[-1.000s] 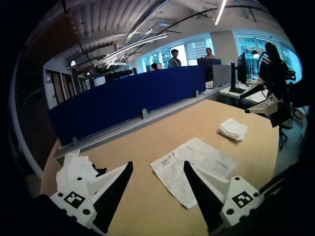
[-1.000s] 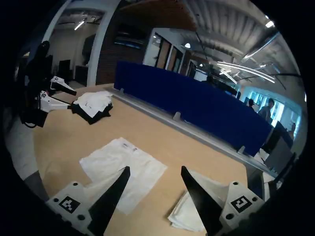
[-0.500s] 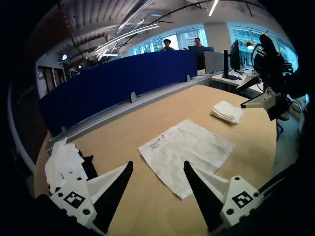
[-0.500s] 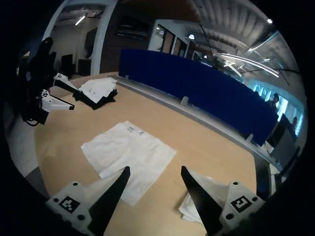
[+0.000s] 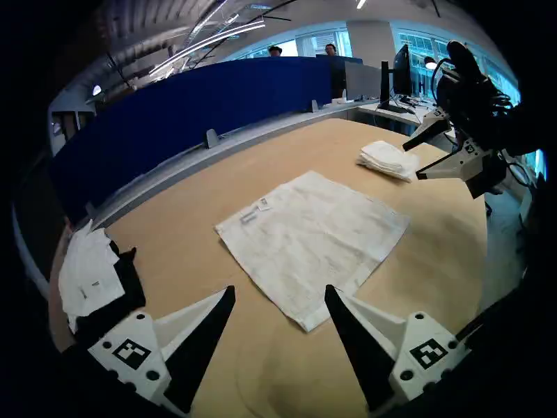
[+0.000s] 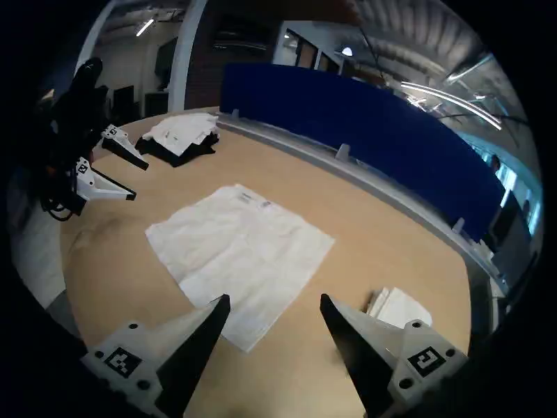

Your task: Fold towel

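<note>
A white towel (image 5: 313, 237) lies spread flat on the wooden table, a small label near its far edge; the right gripper view shows the same towel (image 6: 240, 247). My left gripper (image 5: 278, 306) hovers open just above the towel's near corner. My right gripper (image 6: 271, 310) is open too, above the opposite near edge. Each gripper appears in the other's view: the right gripper (image 5: 435, 150) at the far right, the left gripper (image 6: 115, 164) at the far left, both open with nothing between the fingers.
A stack of folded white towels (image 5: 386, 159) sits past the spread one, also seen as the folded stack (image 6: 398, 306). A heap of white and black cloth (image 5: 90, 275) lies at the table's other end. A blue partition (image 5: 188, 115) runs along the back edge.
Both grippers have tilted downward and drawn closer over the table, so the spread towel now sits larger and more central. Jaws stayed open.
</note>
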### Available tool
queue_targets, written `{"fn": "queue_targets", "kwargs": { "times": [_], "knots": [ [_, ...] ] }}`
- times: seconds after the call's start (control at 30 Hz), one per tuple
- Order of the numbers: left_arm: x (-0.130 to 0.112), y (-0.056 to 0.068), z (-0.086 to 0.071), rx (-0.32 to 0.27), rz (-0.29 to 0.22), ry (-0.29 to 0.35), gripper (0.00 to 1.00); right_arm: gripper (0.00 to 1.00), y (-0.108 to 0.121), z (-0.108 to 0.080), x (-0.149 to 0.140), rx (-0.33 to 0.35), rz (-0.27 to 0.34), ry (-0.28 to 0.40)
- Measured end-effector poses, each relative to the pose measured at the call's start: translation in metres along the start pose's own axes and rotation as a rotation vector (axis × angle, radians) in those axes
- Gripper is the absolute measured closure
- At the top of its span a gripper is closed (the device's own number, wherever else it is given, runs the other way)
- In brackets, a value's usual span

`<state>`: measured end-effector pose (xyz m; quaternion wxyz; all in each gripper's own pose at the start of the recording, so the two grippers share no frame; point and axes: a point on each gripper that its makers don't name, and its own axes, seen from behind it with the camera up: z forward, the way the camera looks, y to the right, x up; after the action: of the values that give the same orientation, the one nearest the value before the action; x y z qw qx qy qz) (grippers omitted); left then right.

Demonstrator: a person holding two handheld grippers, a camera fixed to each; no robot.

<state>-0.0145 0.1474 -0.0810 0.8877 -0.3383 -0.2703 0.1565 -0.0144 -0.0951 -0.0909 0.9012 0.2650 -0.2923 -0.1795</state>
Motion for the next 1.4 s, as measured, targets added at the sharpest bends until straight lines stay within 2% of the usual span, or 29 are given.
{"fn": "queue_targets", "kwargs": {
  "times": [0.5, 0.8, 1.2, 1.3, 1.4],
  "knots": [
    [-0.050, 0.023, 0.034, -0.060, 0.000, -0.095, 0.05, 0.00, -0.018, 0.030, -0.057, 0.044, 0.024, -0.095],
    [-0.073, 0.031, 0.045, -0.091, -0.014, -0.156, 0.06, 0.01, -0.026, 0.038, -0.081, 0.068, 0.032, -0.143],
    [-0.084, 0.038, 0.053, -0.119, -0.026, -0.203, 0.10, 0.05, -0.028, 0.045, -0.094, 0.087, 0.047, -0.174],
    [-0.084, 0.039, 0.053, -0.122, -0.025, -0.205, 0.11, 0.09, -0.029, 0.046, -0.094, 0.090, 0.044, -0.178],
    [-0.083, 0.041, 0.053, -0.131, -0.026, -0.210, 0.17, 0.14, -0.029, 0.047, -0.096, 0.090, 0.046, -0.185]
  ]
}}
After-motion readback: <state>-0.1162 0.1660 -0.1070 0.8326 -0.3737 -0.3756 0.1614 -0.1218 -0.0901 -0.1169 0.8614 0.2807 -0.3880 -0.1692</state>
